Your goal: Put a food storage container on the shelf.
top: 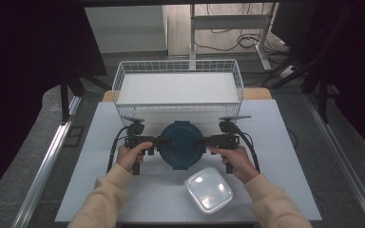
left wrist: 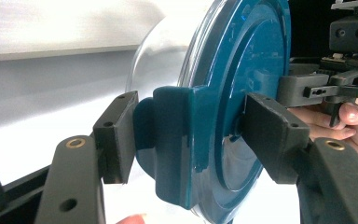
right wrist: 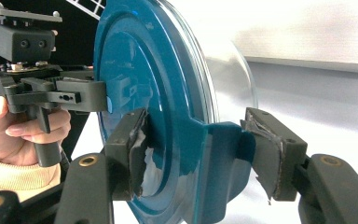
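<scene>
High view: a person's two hands come in from the near edge of the tabletop, each holding a gripper, with a round container between them.
Round container: a clear bowl with a dark teal lid, at the middle of the tabletop, just in front of the wire basket.
Lid clips: teal side tabs; in the left gripper view one tab sits between the jaws, and in the right gripper view the opposite tab does.
Left gripper: on the container's left side, jaws clamped on the lid's tab, one pad on the tab's outer face and the other on the lid's top.
Right gripper: on the container's right side, jaws clamped on the opposite tab in the same way; its pads carry torn, worn grey covering.
Left hand: wrapped around the left gripper's handle, cream sleeve behind it.
Right hand: wrapped around the right gripper's handle, cream sleeve behind it.
Square container: clear plastic with rounded corners, near the tabletop's near edge, right of centre, close to the round container but apart from it.
Wire basket: white, at the far edge of the tabletop, with a white lining on its bottom.
Writing: no brand, label or lettering can be read on the lid, the containers or the grippers.
</scene>
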A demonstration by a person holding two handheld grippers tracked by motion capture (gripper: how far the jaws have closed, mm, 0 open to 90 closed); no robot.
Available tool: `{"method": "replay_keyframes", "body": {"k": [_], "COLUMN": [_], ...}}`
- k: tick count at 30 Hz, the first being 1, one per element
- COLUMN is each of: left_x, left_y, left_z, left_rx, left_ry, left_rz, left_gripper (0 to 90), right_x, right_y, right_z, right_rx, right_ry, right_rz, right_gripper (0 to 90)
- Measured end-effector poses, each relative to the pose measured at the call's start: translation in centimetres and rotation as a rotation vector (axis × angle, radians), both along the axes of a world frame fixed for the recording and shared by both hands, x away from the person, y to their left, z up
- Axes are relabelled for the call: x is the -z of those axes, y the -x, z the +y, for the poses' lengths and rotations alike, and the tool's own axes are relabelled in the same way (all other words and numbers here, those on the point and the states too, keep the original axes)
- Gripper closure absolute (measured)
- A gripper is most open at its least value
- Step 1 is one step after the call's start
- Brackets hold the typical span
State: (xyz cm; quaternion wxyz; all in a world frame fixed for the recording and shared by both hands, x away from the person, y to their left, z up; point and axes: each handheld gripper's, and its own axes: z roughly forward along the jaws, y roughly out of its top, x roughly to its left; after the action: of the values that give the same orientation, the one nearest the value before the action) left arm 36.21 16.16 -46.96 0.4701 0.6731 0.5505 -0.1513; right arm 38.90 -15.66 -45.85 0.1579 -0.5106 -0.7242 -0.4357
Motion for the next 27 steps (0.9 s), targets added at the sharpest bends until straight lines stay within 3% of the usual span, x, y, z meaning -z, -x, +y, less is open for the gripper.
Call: {"method": "replay_keyframes", "body": {"k": [10, 27], "left_x": [-1.5, -3.0], "left_y": [0.9, 2.7], "left_z": [0.4, 1.0], "left_rx": [0.007, 0.003], "left_ry": [0.002, -0.003], "left_rz": [-0.034, -0.080], "left_gripper": [37.6, 37.6], "right_x": [-1.8, -3.1], "right_y": [1.2, 2.7], "right_z": [0.2, 0.7], "right_rx": [-0.008, -0.019], "right_ry": [-0.004, -0.012], "right_rz": [-0.037, -0.072], "right_gripper": [42.0, 42.5]}}
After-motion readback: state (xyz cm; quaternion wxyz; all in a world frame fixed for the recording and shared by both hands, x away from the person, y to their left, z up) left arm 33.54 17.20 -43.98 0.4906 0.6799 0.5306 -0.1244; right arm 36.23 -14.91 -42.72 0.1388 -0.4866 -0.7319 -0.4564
